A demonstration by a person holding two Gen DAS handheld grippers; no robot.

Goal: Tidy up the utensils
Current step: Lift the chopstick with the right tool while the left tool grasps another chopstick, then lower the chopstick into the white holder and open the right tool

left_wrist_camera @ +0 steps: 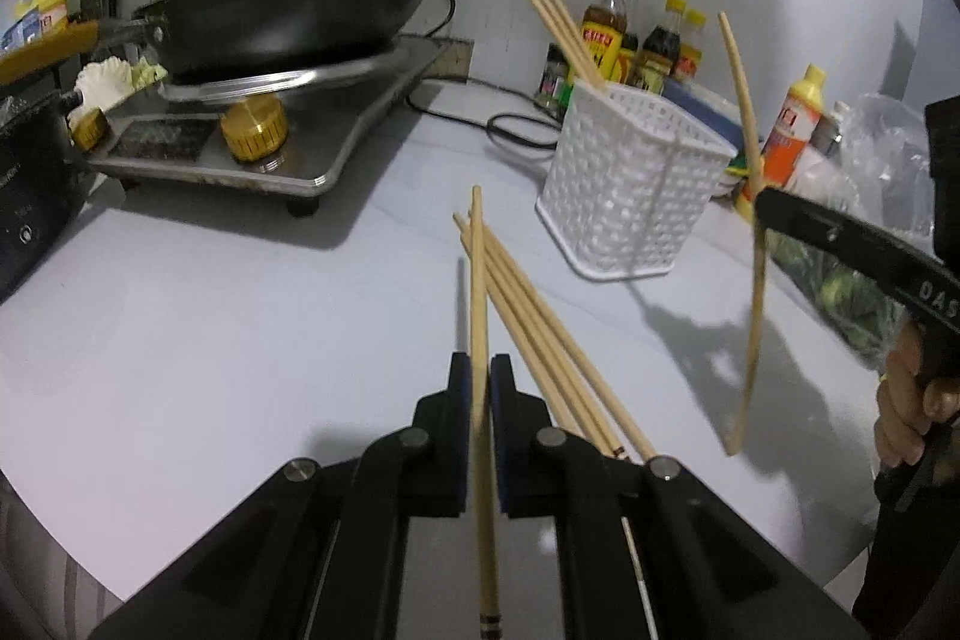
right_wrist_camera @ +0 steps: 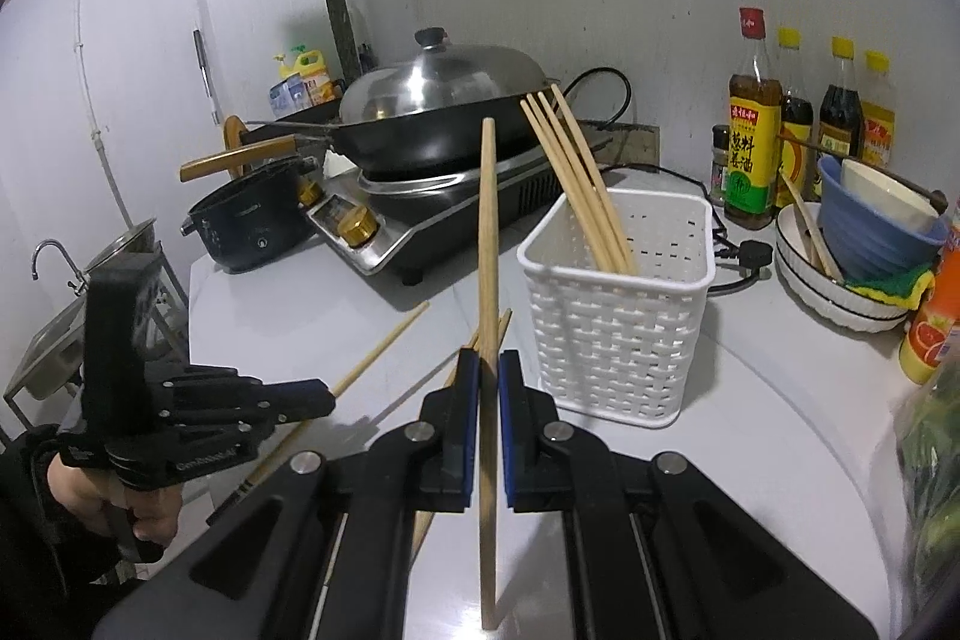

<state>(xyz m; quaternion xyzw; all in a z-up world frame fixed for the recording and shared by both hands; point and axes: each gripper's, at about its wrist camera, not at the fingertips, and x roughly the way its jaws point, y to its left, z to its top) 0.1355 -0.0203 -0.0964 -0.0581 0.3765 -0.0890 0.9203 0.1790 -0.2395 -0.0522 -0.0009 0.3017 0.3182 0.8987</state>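
My left gripper (left_wrist_camera: 480, 361) is shut on one wooden chopstick (left_wrist_camera: 477, 268), held just above several loose chopsticks (left_wrist_camera: 540, 334) lying on the white counter. My right gripper (right_wrist_camera: 489, 355) is shut on another chopstick (right_wrist_camera: 488, 220) that points up and forward, in front of the white lattice basket (right_wrist_camera: 618, 340). Several chopsticks (right_wrist_camera: 576, 172) lean in the basket's far left corner. The left wrist view shows the basket (left_wrist_camera: 630, 184) ahead to the right, and the right gripper (left_wrist_camera: 763, 202) with its chopstick (left_wrist_camera: 744, 112) hanging beside it. The left gripper (right_wrist_camera: 327, 397) shows at the left of the right wrist view.
A lidded wok (right_wrist_camera: 444, 100) sits on a gas stove (left_wrist_camera: 240, 142) at the back left, with a black pot (right_wrist_camera: 252, 226) and a sink (right_wrist_camera: 54, 340) further left. Sauce bottles (right_wrist_camera: 750, 130), stacked bowls (right_wrist_camera: 852, 244), an orange bottle (left_wrist_camera: 792, 124) and bagged greens (left_wrist_camera: 852, 292) crowd the right side.
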